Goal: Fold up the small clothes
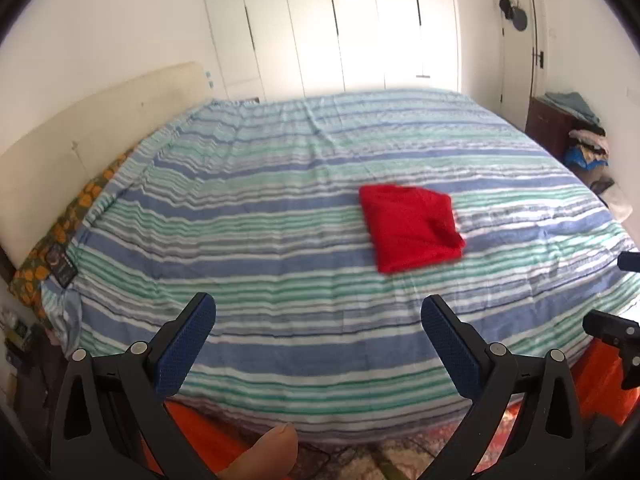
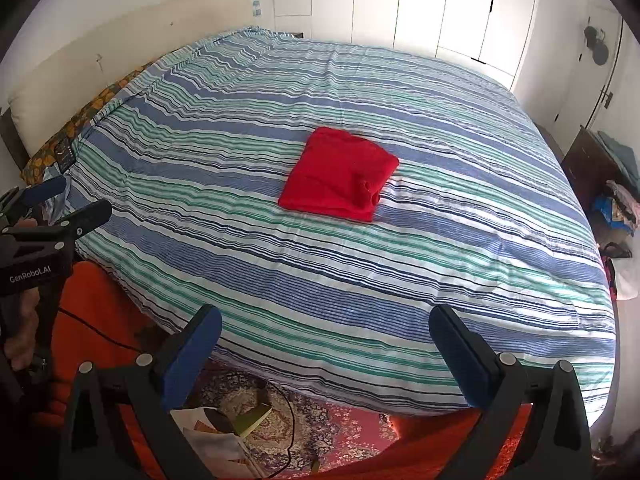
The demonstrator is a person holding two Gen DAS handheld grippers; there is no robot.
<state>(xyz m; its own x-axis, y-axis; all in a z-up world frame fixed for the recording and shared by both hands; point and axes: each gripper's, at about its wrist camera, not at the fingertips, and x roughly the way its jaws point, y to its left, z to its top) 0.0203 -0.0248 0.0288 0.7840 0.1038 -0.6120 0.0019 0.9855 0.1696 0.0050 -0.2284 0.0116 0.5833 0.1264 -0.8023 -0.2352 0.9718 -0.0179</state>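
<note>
"GenRobot.AI" printed in white on the black body of the left gripper (image 2: 68, 200), readable at the left edge of the right wrist view. No other legible writing; a small dark tag on the floral pillow (image 2: 66, 156) too tiny to read.

Folded red garment (image 2: 340, 174) lying flat near the middle of the striped bedspread (image 2: 240, 240), a neat rough square, well apart from both grippers. Also visible from the left wrist (image 1: 412, 228).

Left gripper (image 1: 318, 312) spread wide, blue pads holding nothing. Same for the right gripper (image 2: 325, 322): jaws apart, empty, hanging over the near edge of the bed.

Around: cream headboard (image 2: 120, 44) to the left, white wardrobe doors (image 2: 440, 8) behind, dark wooden cabinet (image 2: 588, 160) with piled clothes (image 2: 620, 204) on the right, patterned rug (image 2: 320, 420) below with a black cable (image 2: 288, 420) and some papers (image 2: 216, 432). Nothing between grippers and garment.
</note>
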